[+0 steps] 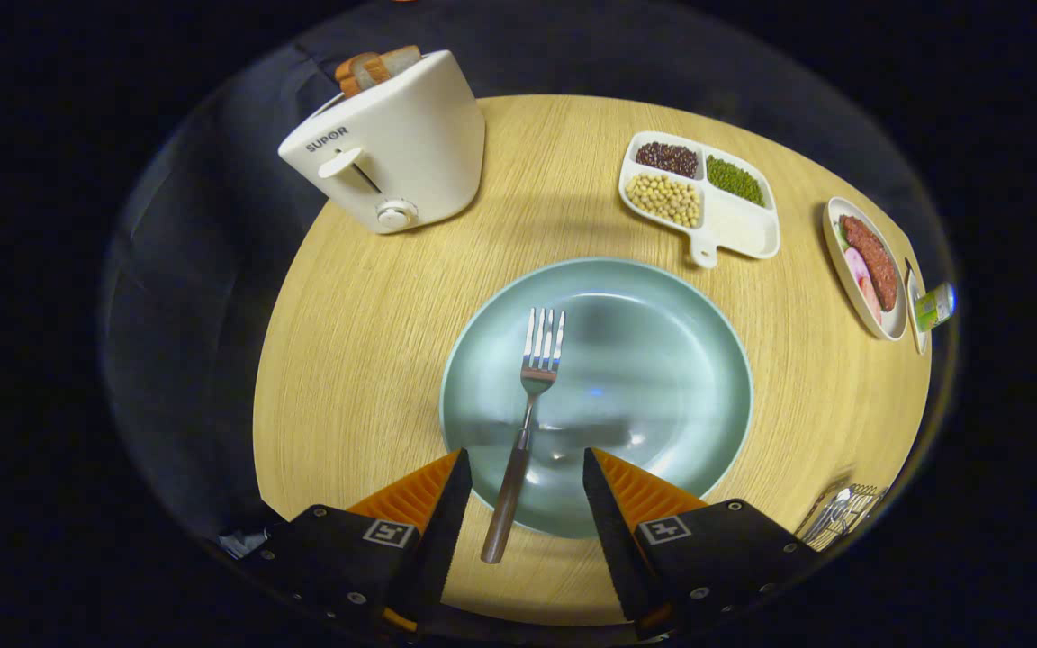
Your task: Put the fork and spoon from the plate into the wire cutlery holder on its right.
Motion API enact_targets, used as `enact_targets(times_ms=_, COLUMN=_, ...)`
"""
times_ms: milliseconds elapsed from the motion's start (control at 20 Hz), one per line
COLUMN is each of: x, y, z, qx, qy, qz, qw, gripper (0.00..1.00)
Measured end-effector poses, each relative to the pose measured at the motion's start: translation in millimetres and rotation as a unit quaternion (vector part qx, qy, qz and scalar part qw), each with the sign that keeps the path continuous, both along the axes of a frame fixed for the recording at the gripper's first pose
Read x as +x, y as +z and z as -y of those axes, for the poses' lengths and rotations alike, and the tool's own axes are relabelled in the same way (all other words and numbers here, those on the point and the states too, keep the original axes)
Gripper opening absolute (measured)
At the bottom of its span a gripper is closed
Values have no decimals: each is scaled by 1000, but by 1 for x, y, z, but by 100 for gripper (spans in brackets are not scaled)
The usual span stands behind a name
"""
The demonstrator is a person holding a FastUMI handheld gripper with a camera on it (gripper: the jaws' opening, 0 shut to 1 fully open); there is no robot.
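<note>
A white toaster with bread slices in its slots was seen on the far left of the round wooden tabletop, well apart from the plate. Near the middle, a pale green plate was set on the tabletop, just ahead of the fingers. A fork was laid on the plate's left half, tines pointed away and its dark handle run back over the near rim, so that the handle's end was placed between the two fingers. The gripper was held wide open, with nothing gripped; the fork handle was touched by neither finger, as far as could be told. The left finger was seen at the plate's near-left rim, the right finger over its near part.

Beyond the plate to the right, a white divided tray was seen, with dark beans, green beans and yellow beans kept in separate compartments. Further right, a small dish of meat slices was placed near the tabletop's edge. At the near right, the wire holder was stood, with a metal utensil seen inside it, too small to be told apart.
</note>
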State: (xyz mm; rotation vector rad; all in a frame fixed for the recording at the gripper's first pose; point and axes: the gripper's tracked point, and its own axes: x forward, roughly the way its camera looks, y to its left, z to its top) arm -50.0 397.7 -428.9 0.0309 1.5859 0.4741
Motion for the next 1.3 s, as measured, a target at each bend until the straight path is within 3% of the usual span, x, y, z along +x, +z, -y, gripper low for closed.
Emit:
enact_targets(times_ms=300, x=-7, y=-20, z=-11, qx=-21, qy=-5, qz=-38, qw=999, gripper=51)
enact_targets(times_ms=450, x=-10, y=-26, z=-15, qx=-32, qy=-6, qz=-47, qw=998, gripper=26)
enact_targets(times_ms=650, x=-7, y=-28, z=-15, qx=-24, qy=-8, qz=-34, qw=999, gripper=7)
enact_targets(times_ms=1000, x=15, y=-9, z=-3, qx=18, qy=-36, qz=0, qw=999, gripper=5)
enact_targets(times_ms=1300, x=27, y=33, z=46, qx=25, qy=-53, qz=55, qw=997, gripper=5)
